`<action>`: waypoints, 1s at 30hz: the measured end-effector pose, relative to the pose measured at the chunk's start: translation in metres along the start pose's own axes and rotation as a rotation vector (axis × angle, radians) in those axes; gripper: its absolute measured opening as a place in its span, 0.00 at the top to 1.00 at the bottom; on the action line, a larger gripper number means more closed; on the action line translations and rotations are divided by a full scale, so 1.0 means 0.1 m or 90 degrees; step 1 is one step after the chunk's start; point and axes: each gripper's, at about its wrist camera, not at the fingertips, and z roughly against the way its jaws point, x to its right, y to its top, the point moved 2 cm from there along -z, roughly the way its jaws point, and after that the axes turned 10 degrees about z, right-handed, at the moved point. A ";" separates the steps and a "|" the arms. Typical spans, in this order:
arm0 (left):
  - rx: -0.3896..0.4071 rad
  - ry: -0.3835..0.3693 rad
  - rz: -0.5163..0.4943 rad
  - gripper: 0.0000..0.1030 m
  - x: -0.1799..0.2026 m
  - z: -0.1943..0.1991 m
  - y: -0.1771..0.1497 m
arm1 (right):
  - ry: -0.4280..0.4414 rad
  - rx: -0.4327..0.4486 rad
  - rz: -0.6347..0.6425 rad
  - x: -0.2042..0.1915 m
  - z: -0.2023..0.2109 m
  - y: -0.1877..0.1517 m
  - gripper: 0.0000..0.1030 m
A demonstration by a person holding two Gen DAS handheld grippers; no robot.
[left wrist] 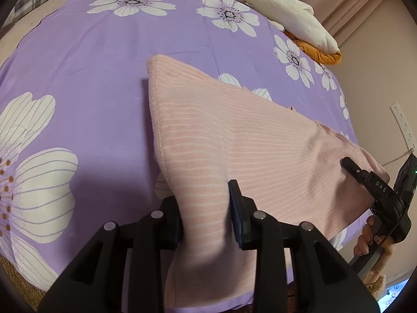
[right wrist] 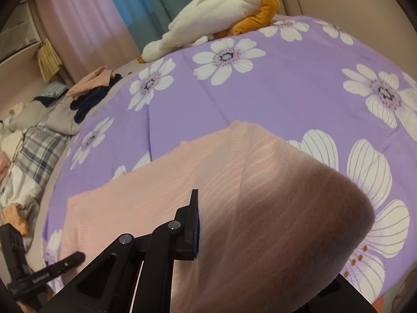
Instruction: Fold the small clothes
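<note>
The pink striped cloth [left wrist: 234, 140] lies partly lifted on the purple flowered bedspread [left wrist: 91, 65]. The left gripper [left wrist: 206, 214] and right gripper [right wrist: 234, 234] each pinch a near corner between their fingers. Judged: carry both corners level toward the cloth's far edge, keeping the fabric taut.

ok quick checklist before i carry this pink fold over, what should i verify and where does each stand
1. Left gripper clamped on the pink striped cloth: ok.
2. Right gripper clamped on the cloth: cannot tell, its far finger is hidden under fabric.
3. Far end of the cloth resting flat on the purple floral bedspread: ok.
4. Landing area free of other laundry: ok, the white and orange pile lies apart at the bed's edge.
5. Held edges level: cannot tell.
</note>
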 end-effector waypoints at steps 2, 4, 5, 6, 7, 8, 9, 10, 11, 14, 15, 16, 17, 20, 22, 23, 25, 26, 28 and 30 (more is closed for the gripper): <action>0.002 -0.001 0.000 0.69 -0.02 0.04 -0.02 | 0.002 0.011 0.021 -0.07 0.04 0.03 0.87; 0.008 -0.003 0.003 0.68 -0.04 0.09 -0.01 | 0.003 0.020 0.046 -0.16 0.07 0.04 0.87; 0.011 -0.002 0.005 0.67 -0.05 0.12 -0.01 | 0.007 0.025 0.060 -0.22 0.09 0.05 0.87; 0.014 -0.003 0.008 0.67 -0.06 0.16 0.00 | 0.011 0.027 0.069 -0.26 0.10 0.05 0.87; 0.019 -0.005 0.010 0.67 -0.07 0.19 0.00 | 0.017 0.031 0.085 -0.34 0.12 0.06 0.87; 0.024 -0.007 0.011 0.67 -0.08 0.23 0.01 | 0.020 0.034 0.096 -0.39 0.13 0.07 0.87; 0.033 -0.003 0.012 0.67 -0.10 0.27 0.02 | 0.026 0.038 0.109 -0.45 0.15 0.07 0.87; 0.041 0.002 0.012 0.67 -0.11 0.30 0.02 | 0.032 0.041 0.125 -0.53 0.16 0.08 0.87; 0.051 0.008 0.012 0.67 -0.13 0.34 0.03 | 0.036 0.043 0.141 -0.60 0.16 0.08 0.87; 0.072 0.022 0.022 0.67 -0.23 0.43 0.06 | 0.052 0.042 0.184 -0.82 0.14 0.05 0.87; 0.073 0.022 0.026 0.67 -0.25 0.44 0.06 | 0.060 0.039 0.194 -0.87 0.13 0.04 0.87; 0.074 0.022 0.032 0.67 -0.29 0.46 0.07 | 0.071 0.034 0.206 -0.94 0.11 0.02 0.87; 0.075 0.023 0.035 0.67 -0.30 0.47 0.08 | 0.078 0.030 0.215 -0.99 0.09 0.00 0.87; 0.081 0.026 0.045 0.67 -0.34 0.50 0.10 | 0.107 0.017 0.247 -1.15 0.05 -0.06 0.87; 0.083 0.024 0.047 0.67 -0.34 0.52 0.10 | 0.127 0.001 0.265 -1.24 0.00 -0.12 0.87; 0.084 0.023 0.047 0.67 -0.34 0.52 0.10 | 0.136 -0.011 0.273 -1.28 -0.04 -0.16 0.87; 0.084 0.022 0.045 0.67 -0.32 0.53 0.09 | 0.147 -0.042 0.285 -1.35 -0.13 -0.25 0.87; 0.084 0.021 0.043 0.67 -0.31 0.53 0.09 | 0.150 -0.055 0.289 -1.36 -0.16 -0.29 0.87; 0.085 0.019 0.042 0.67 -0.30 0.55 0.09 | 0.146 -0.082 0.296 -1.40 -0.25 -0.36 0.87; 0.087 0.014 0.043 0.66 -0.28 0.57 0.10 | 0.140 -0.098 0.298 -1.41 -0.29 -0.41 0.87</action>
